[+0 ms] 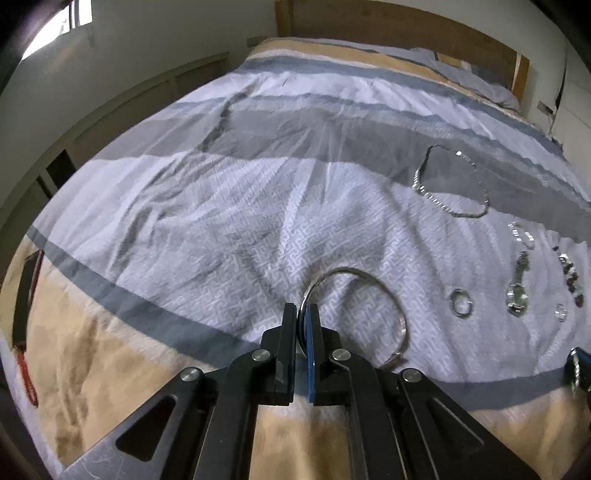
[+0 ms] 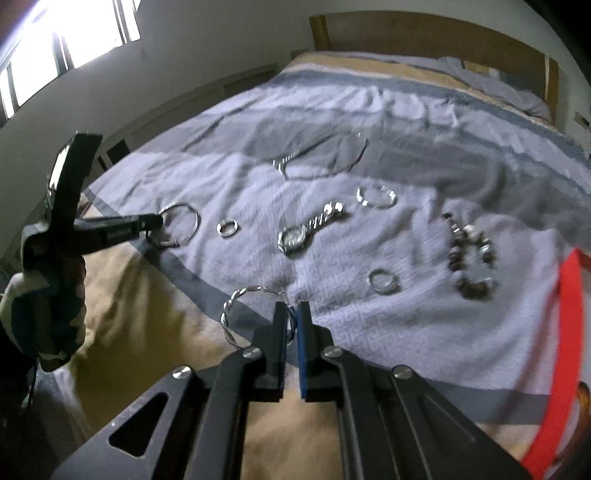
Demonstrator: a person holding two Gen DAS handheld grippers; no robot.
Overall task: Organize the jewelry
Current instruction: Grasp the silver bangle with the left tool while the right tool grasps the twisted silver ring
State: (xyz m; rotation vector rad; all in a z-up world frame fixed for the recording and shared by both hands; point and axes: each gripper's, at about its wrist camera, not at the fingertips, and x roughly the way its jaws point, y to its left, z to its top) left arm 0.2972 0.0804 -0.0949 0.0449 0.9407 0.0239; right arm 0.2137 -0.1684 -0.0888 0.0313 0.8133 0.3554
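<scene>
In the left wrist view my left gripper [image 1: 303,308] is shut on the rim of a plain silver bangle [image 1: 373,280] that rests on the bedspread. The right wrist view shows that same gripper [image 2: 157,220] from the side, held by a gloved hand [image 2: 48,277], pinching the bangle [image 2: 192,218]. My right gripper [image 2: 291,306] is shut on a twisted silver bangle [image 2: 229,310] at the edge of the grey stripe. Laid out beyond are a watch [image 2: 295,236], two rings [image 2: 226,228] [image 2: 384,281], a beaded bracelet [image 2: 469,258], a crystal bracelet [image 2: 376,195] and a thin necklace [image 2: 321,158].
All the jewelry lies on a striped grey, white and tan bedspread [image 1: 221,221] below a wooden headboard [image 1: 369,26]. A red strap [image 2: 565,332] runs along the right edge of the right wrist view. A dark red-edged object [image 1: 26,295] lies at the bed's left edge.
</scene>
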